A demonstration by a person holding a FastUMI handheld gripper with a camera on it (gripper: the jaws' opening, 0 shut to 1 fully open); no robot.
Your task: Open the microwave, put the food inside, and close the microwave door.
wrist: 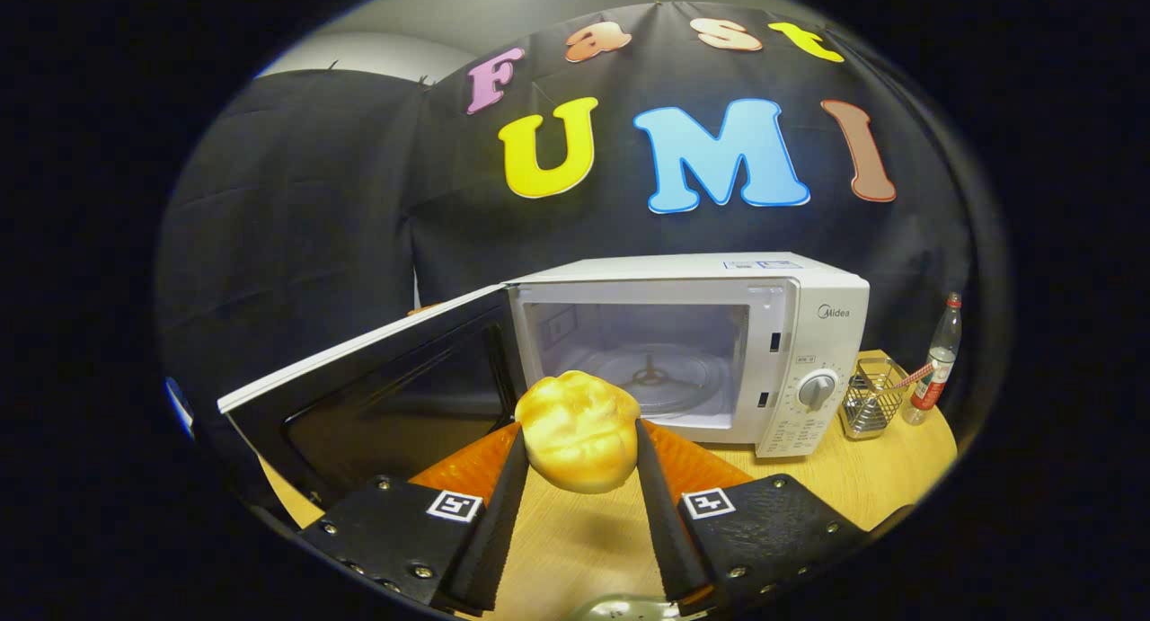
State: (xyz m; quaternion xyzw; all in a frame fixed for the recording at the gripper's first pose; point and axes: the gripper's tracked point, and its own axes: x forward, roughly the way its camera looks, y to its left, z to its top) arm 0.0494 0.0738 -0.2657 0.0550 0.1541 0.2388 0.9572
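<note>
Facing open microwave (pixel 773 351) (bun (pixel 578 432) in tool (pixel 578 441))

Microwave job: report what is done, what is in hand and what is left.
Done: the microwave is open, its door swung wide to the left of the cavity, the turntable bare. In hand: the gripper is shut on the bun, held above the table just in front of the cavity. Left: set the bun on the turntable, let go, draw back and close the door.
</note>
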